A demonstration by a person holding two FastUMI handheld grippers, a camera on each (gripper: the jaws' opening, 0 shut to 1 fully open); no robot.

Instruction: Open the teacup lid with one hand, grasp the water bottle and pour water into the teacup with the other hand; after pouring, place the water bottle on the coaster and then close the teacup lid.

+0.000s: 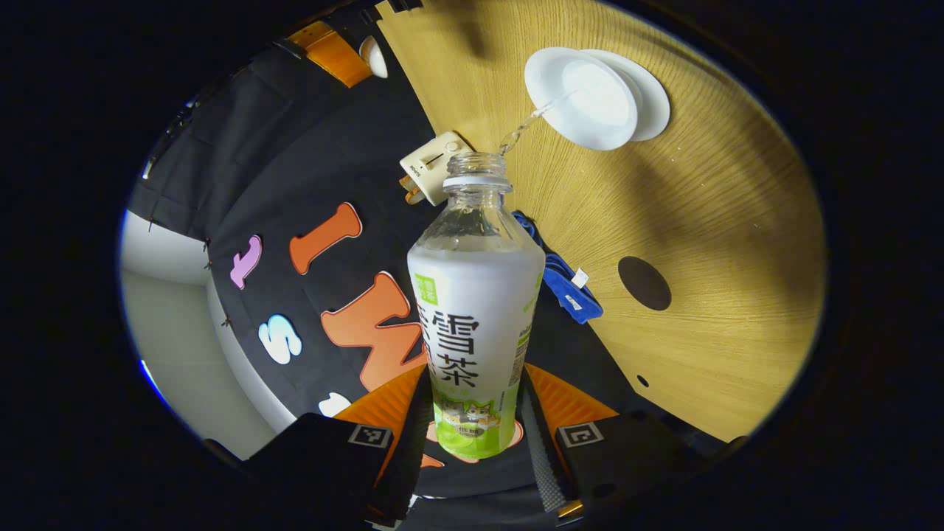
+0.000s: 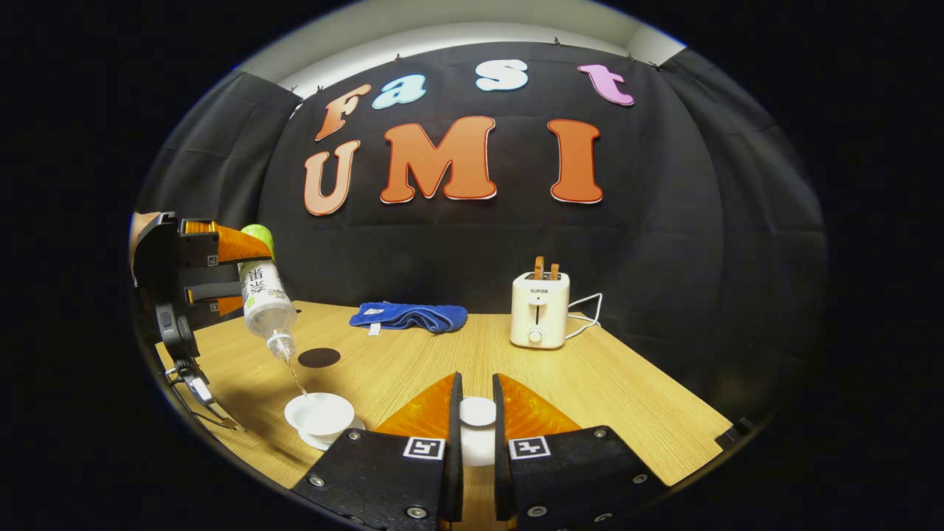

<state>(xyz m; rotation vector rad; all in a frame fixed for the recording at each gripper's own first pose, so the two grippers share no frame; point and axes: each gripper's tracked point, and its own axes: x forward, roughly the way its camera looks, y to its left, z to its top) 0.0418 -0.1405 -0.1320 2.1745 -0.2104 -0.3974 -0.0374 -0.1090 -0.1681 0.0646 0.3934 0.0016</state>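
My left gripper [image 1: 476, 380] is shut on a clear water bottle [image 1: 476, 295] with a white and green label. The bottle is tilted mouth down, and a thin stream of water runs from it into the white teacup [image 1: 594, 99] on its saucer [image 1: 656, 103]. In the right gripper view the same bottle [image 2: 267, 299] hangs tilted over the teacup [image 2: 319, 414], held by the left gripper [image 2: 210, 269]. My right gripper [image 2: 476, 382] is shut on the white teacup lid [image 2: 478, 414], held above the table to the right of the cup. A dark round coaster [image 2: 318, 358] [image 1: 644, 283] lies just behind the cup.
On the wooden table [image 2: 627, 398], a folded blue cloth [image 2: 409, 316] lies at the back. A white toaster [image 2: 540, 310] with its cord stands at the back right. A cable trails below the left gripper near the table's left edge.
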